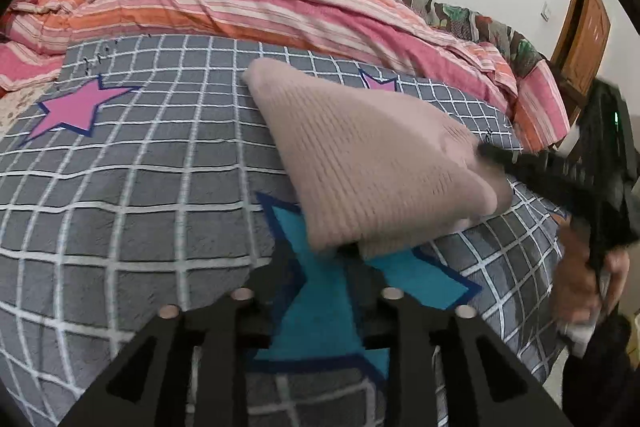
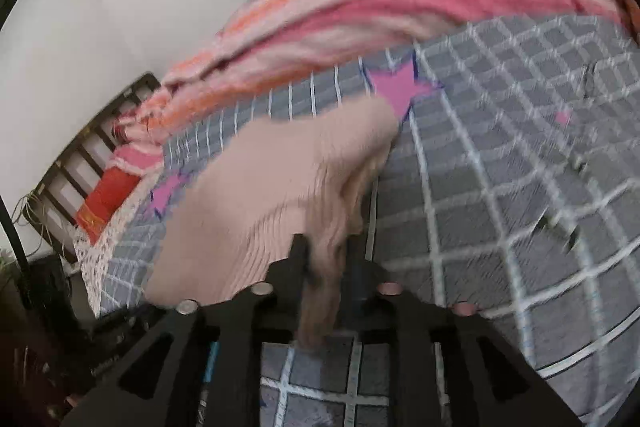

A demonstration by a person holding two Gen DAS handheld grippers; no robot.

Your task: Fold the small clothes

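Black left tongs (image 1: 320, 247) pinched the near edge of the beige knit garment (image 1: 360, 155), which hung lifted just over the checked bed cover (image 1: 120, 187). Right tongs (image 2: 324, 247) gripped its opposite end, so its long axis stretched between both hands.

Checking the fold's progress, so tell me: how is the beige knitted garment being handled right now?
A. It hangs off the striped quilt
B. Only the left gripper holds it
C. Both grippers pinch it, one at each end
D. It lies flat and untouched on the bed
C: the left gripper pinches the beige knitted garment at its near edge, and the right gripper clamps a bunched fold of it.
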